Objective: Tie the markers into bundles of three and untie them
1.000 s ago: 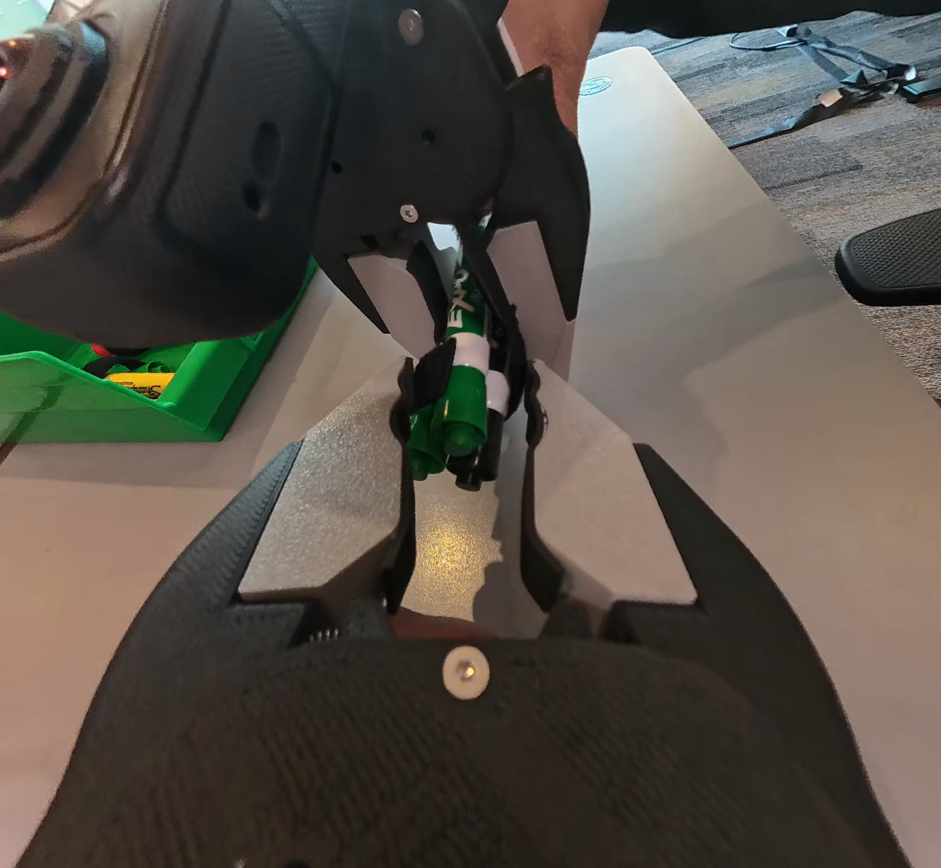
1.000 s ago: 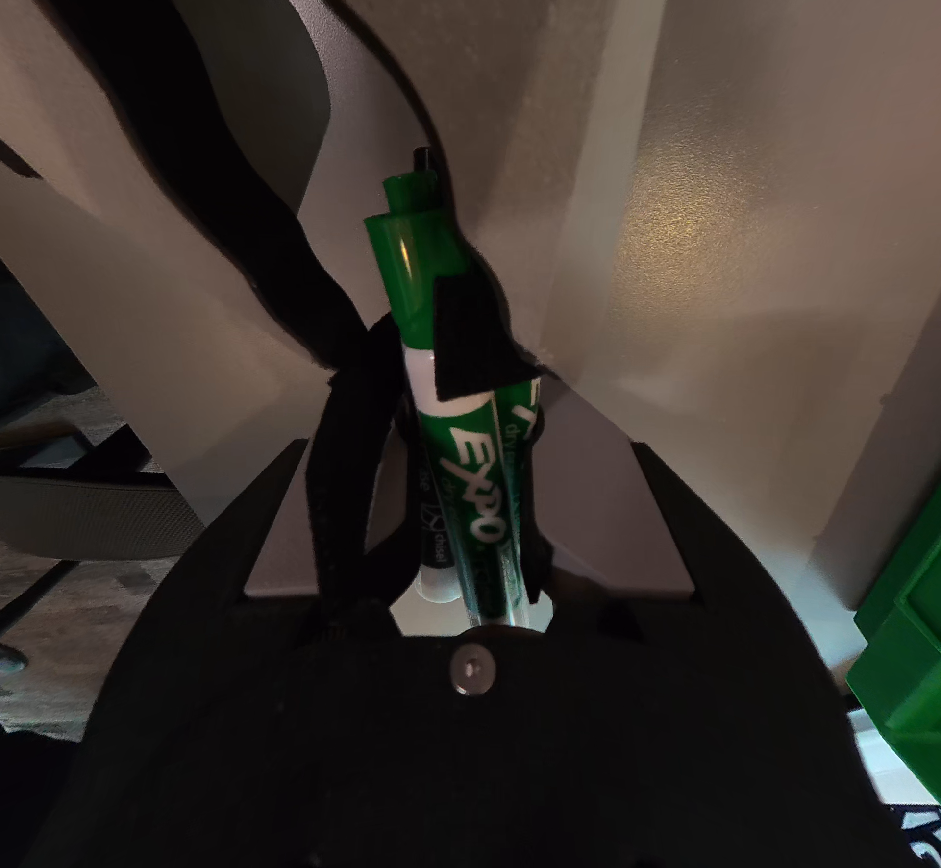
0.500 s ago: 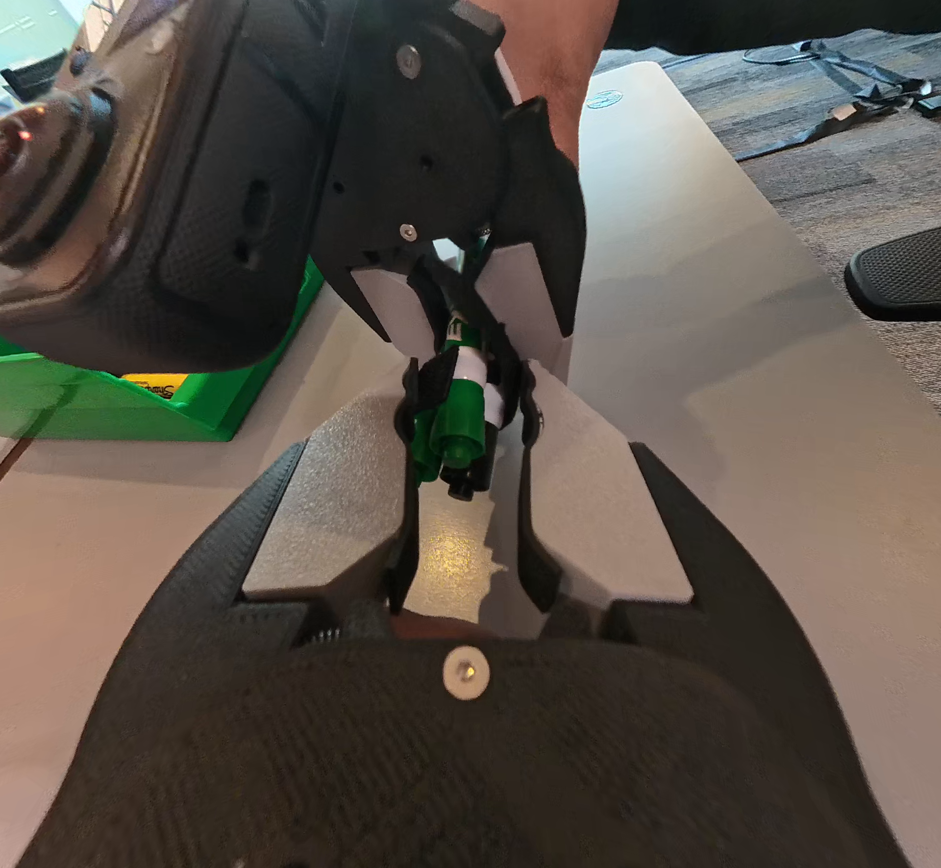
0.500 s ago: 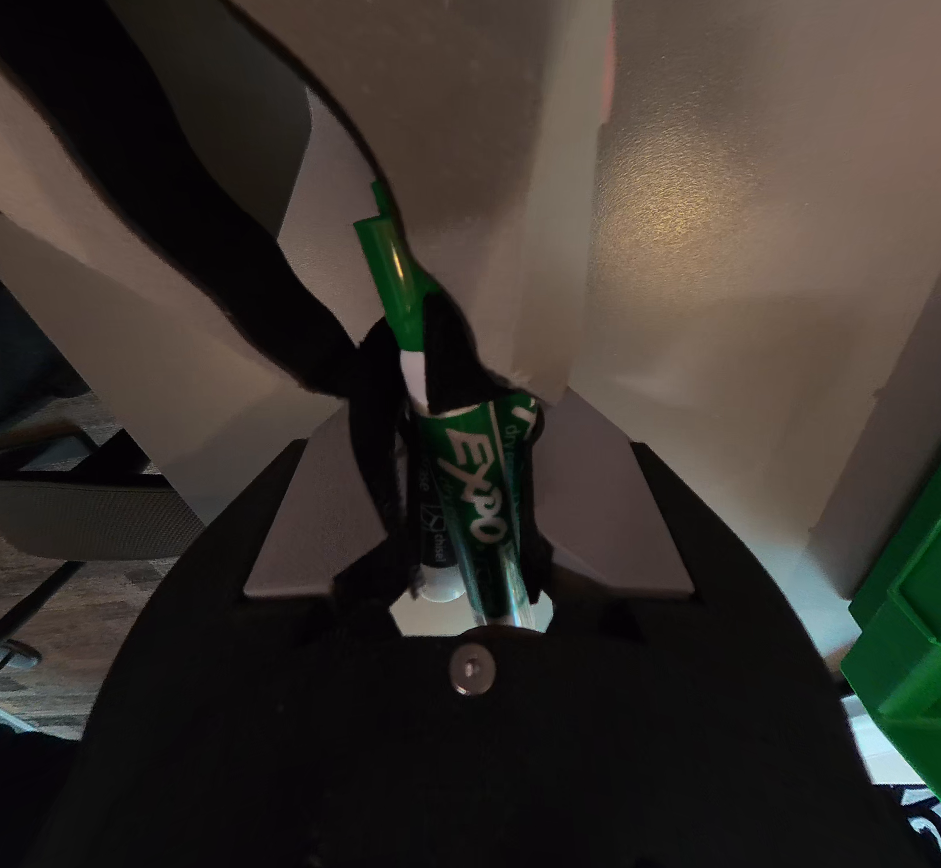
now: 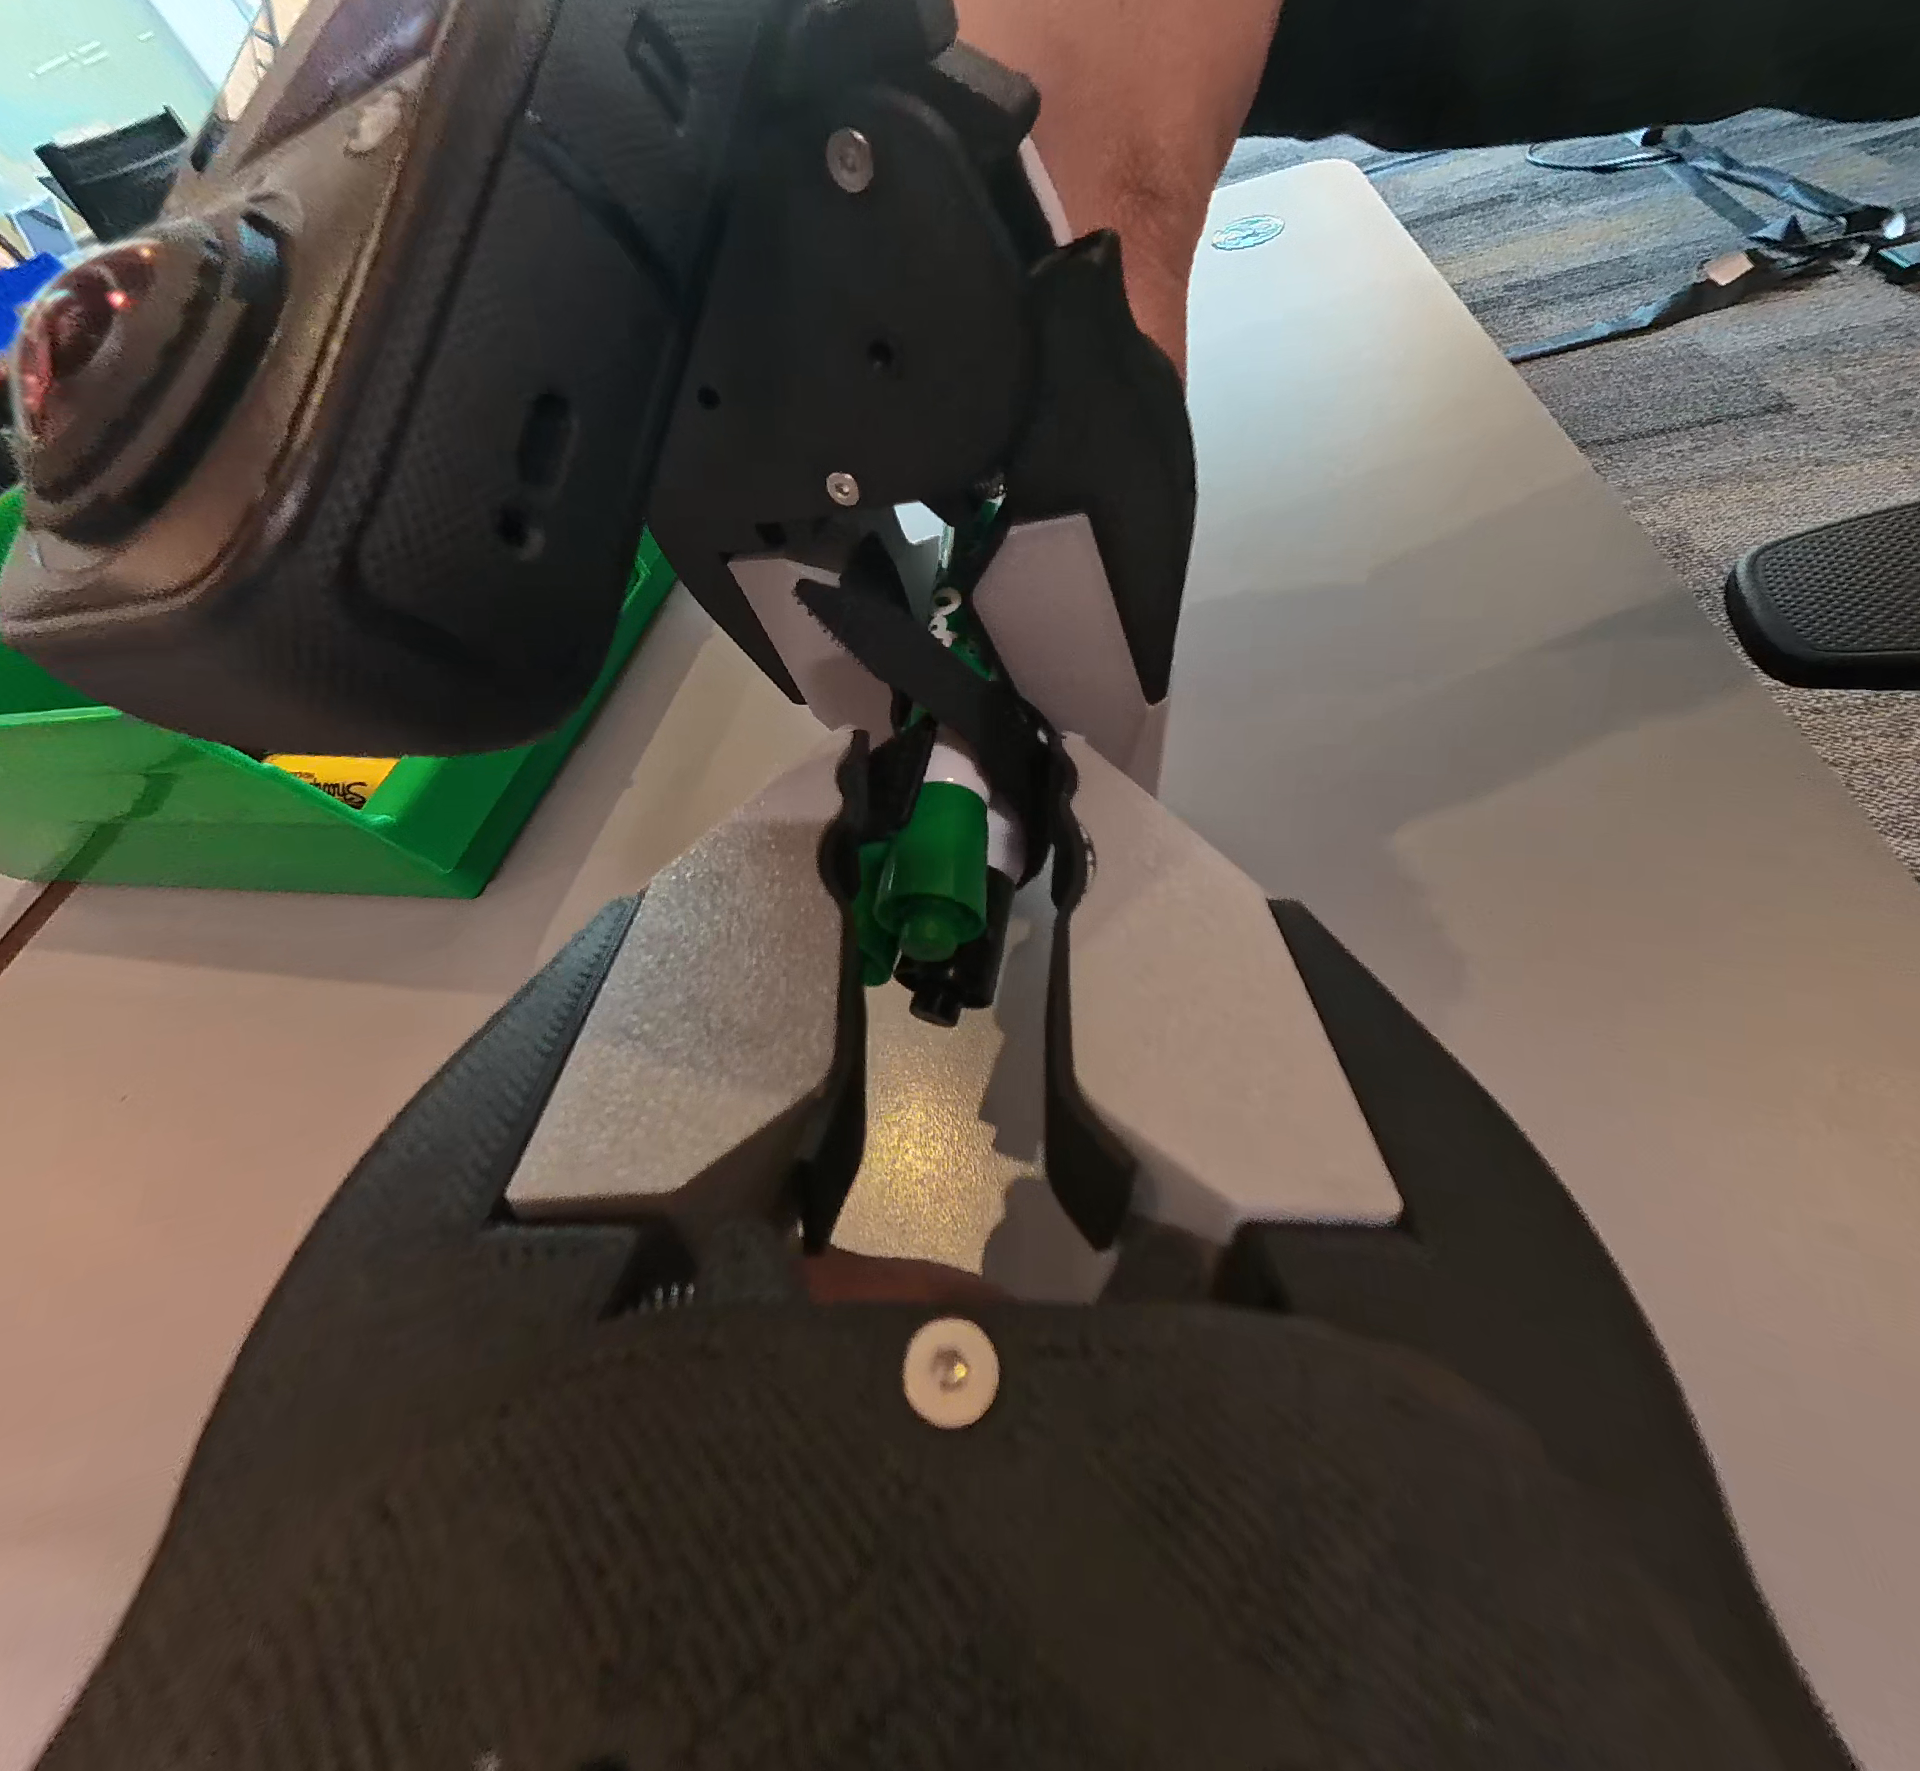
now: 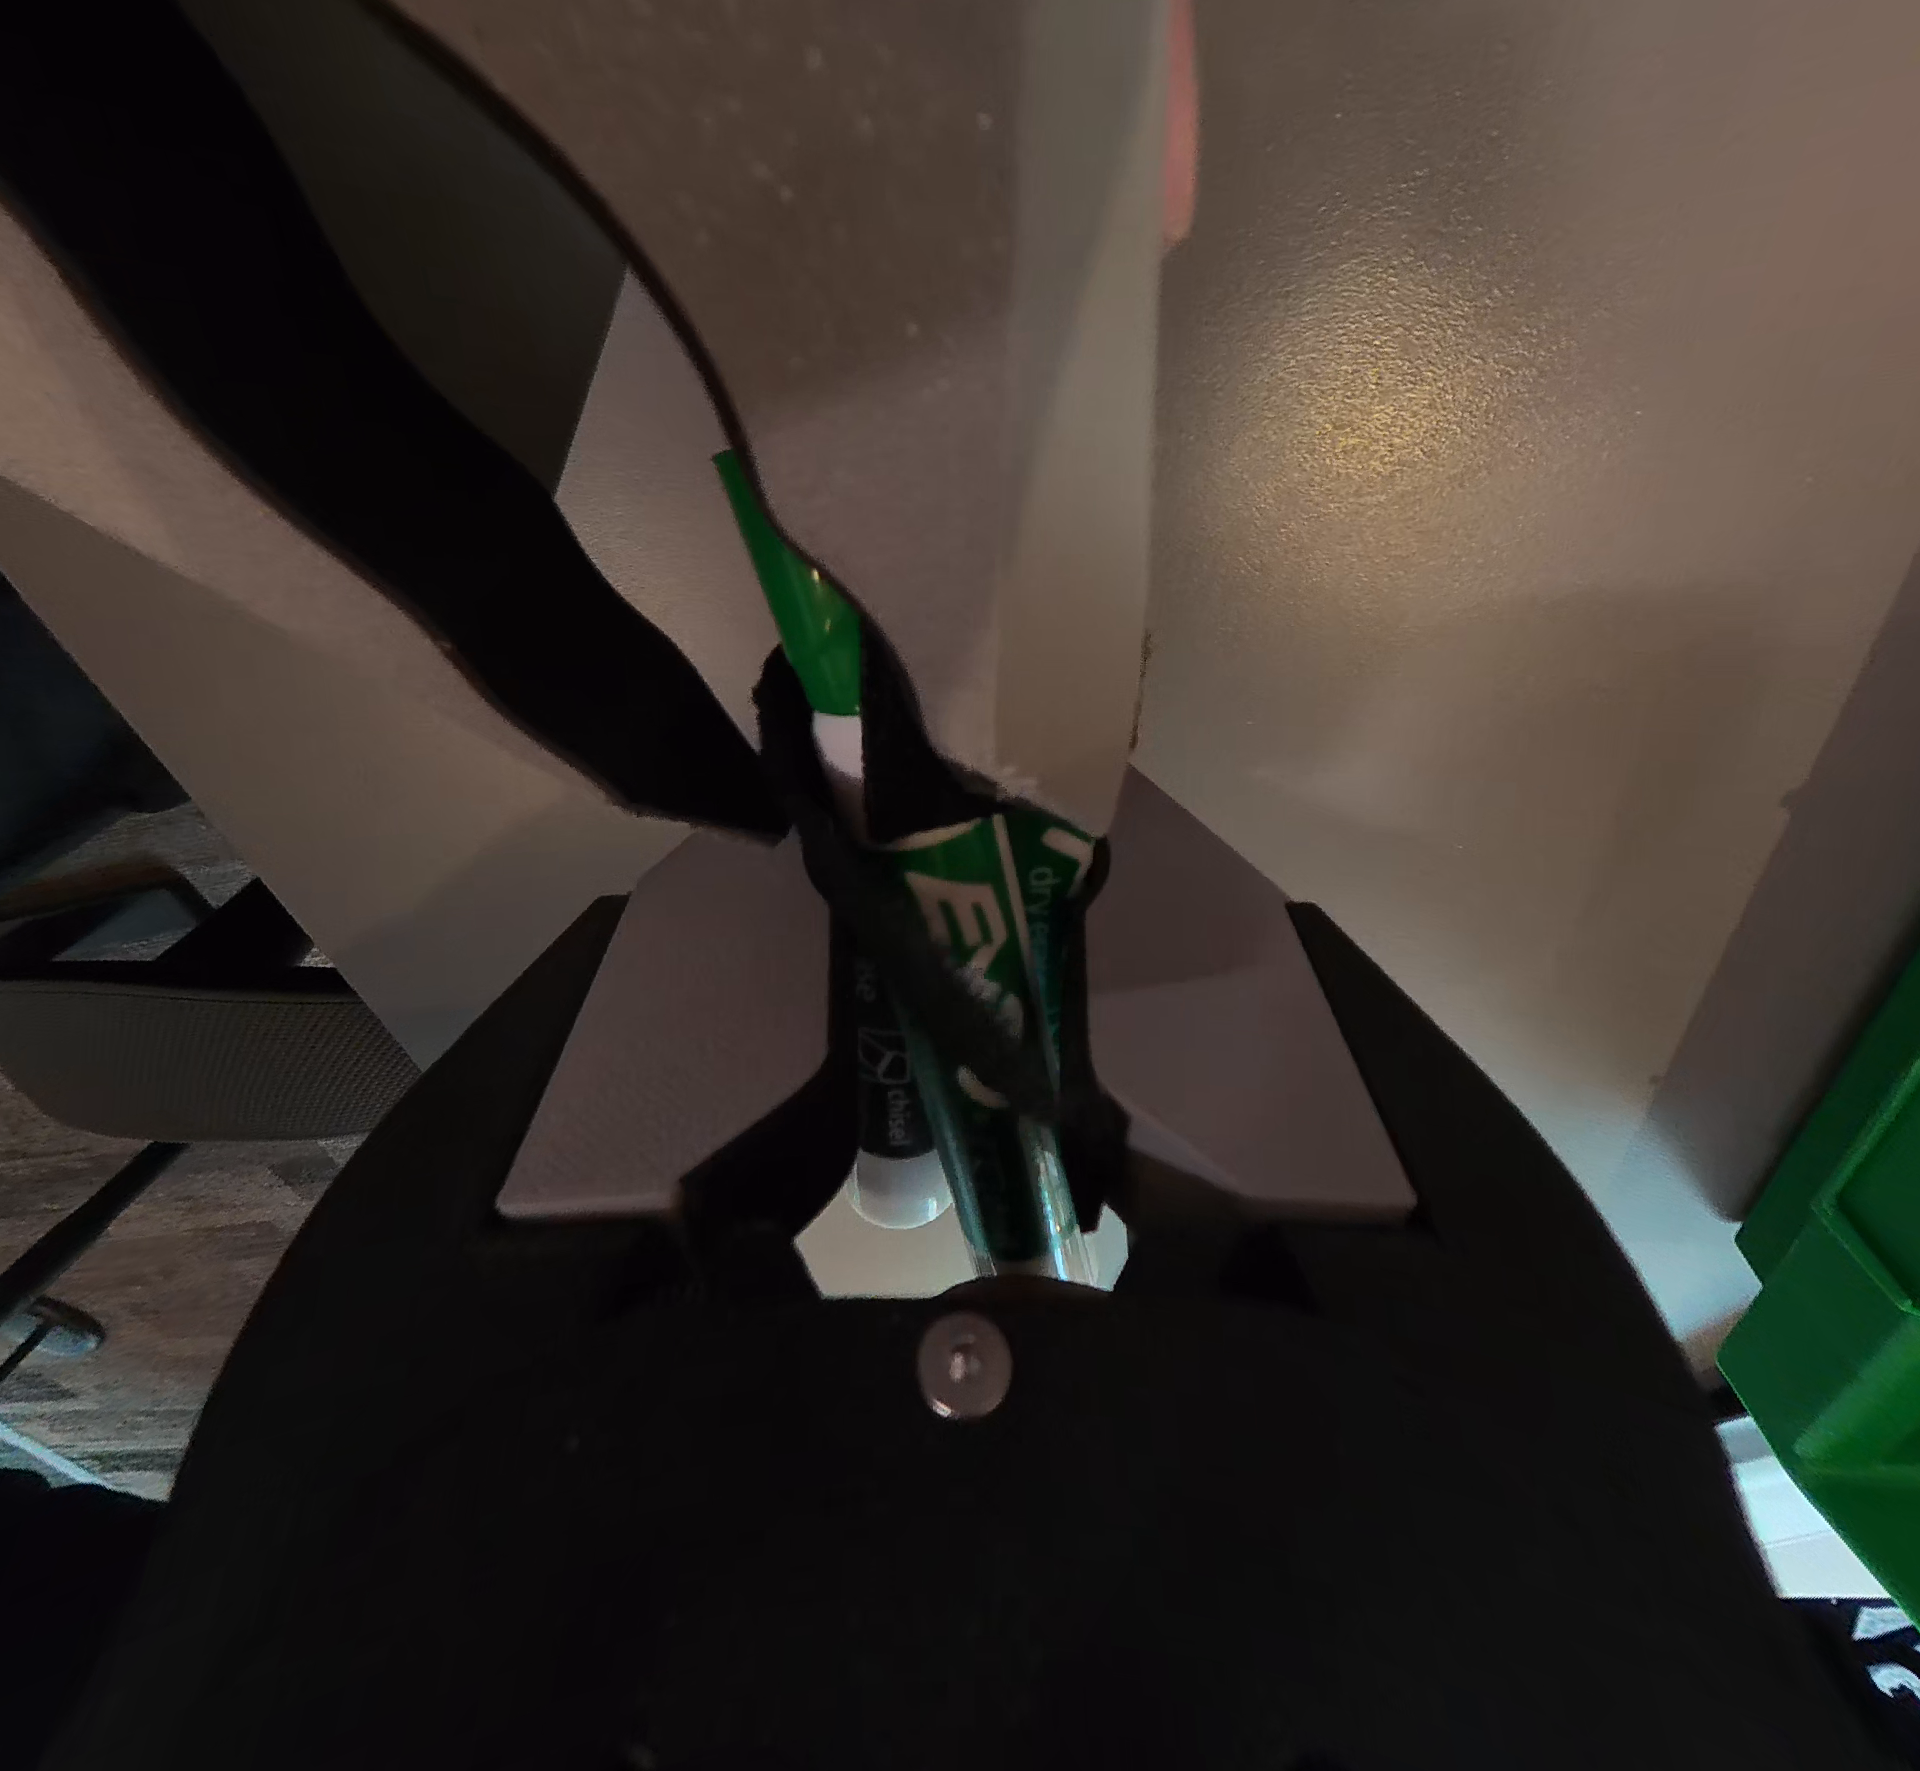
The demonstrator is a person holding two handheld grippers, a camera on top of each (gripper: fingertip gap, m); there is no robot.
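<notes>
Right gripper clamps the marker bundle mid-frame. Left gripper pinches narrow on the black strap around the caps. Wrapping step; next, pull strap tight.

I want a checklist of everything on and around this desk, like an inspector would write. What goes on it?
Surface: pale grey table, mostly bare.
Job's things: green markers bunched together, black strap wound round them, one end loose.
Clutter: green bin at the table's left, a yellow item inside.
Grippers: left gripper closed on the markers' cap ends; right gripper closed on their barrels.
Cables: black cords on the carpet.
Surroundings: grey carpet, black chair part, a person's arm.
</notes>
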